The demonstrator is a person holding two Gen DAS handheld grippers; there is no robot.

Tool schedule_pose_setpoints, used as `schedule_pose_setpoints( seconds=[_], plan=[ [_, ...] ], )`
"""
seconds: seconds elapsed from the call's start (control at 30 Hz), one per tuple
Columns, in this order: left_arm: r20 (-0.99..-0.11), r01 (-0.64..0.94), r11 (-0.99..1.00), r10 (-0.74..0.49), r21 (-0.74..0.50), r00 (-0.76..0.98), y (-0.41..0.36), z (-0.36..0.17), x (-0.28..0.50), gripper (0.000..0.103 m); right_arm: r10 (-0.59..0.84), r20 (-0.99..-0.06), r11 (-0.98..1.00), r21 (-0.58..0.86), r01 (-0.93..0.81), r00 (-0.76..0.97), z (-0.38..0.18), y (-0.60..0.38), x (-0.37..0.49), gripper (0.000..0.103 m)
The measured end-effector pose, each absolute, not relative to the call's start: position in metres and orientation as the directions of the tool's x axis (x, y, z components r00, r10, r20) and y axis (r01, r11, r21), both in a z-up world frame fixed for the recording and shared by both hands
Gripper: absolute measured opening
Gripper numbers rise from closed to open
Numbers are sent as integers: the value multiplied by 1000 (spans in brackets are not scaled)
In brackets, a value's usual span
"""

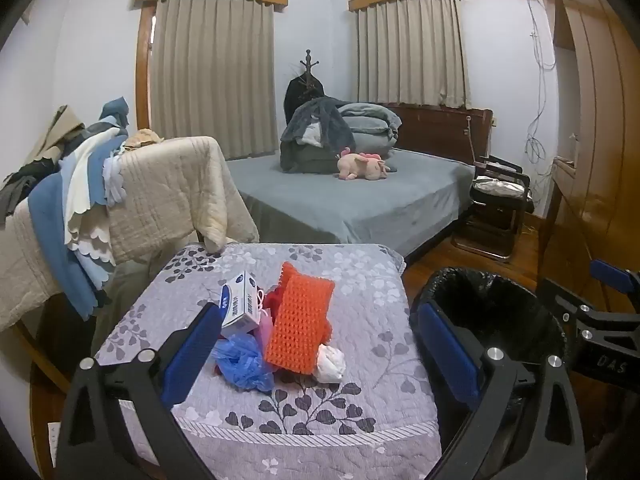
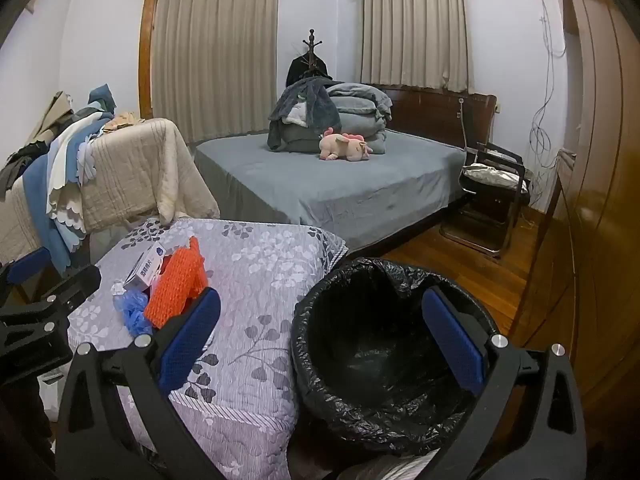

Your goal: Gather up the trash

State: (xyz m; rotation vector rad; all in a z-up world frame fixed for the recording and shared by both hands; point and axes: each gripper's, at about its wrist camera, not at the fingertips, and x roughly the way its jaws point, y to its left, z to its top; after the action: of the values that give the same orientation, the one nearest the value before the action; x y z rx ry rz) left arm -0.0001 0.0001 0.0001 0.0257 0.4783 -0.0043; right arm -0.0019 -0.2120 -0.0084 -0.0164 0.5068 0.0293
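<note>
While both grippers hover with jaws spread fully wide and holding nothing, the trash lies in a small heap on the floral quilted surface (image 1: 320, 420). Heap contents: an orange spiked pad (image 1: 298, 320), a white-and-blue carton (image 1: 240, 304), a crumpled blue plastic bag (image 1: 242, 364), and a white wad (image 1: 331, 364), all touching or overlapping. The left gripper (image 1: 320, 344) frames this heap. The right gripper (image 2: 320, 340) spans the quilt edge and the black-lined waste bin (image 2: 360, 412), which stands just beside the quilted surface on the wooden floor (image 2: 480, 272).
</note>
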Motion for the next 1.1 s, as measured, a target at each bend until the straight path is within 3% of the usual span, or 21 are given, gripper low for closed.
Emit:
schedule_pose_setpoints(
  seconds=[1.1],
  plan=[
    [-454,10,1000,-3,13,891,1,0,-1,97,23,-485,999,-12,-33,874,-10,-208,1,98]
  ],
)
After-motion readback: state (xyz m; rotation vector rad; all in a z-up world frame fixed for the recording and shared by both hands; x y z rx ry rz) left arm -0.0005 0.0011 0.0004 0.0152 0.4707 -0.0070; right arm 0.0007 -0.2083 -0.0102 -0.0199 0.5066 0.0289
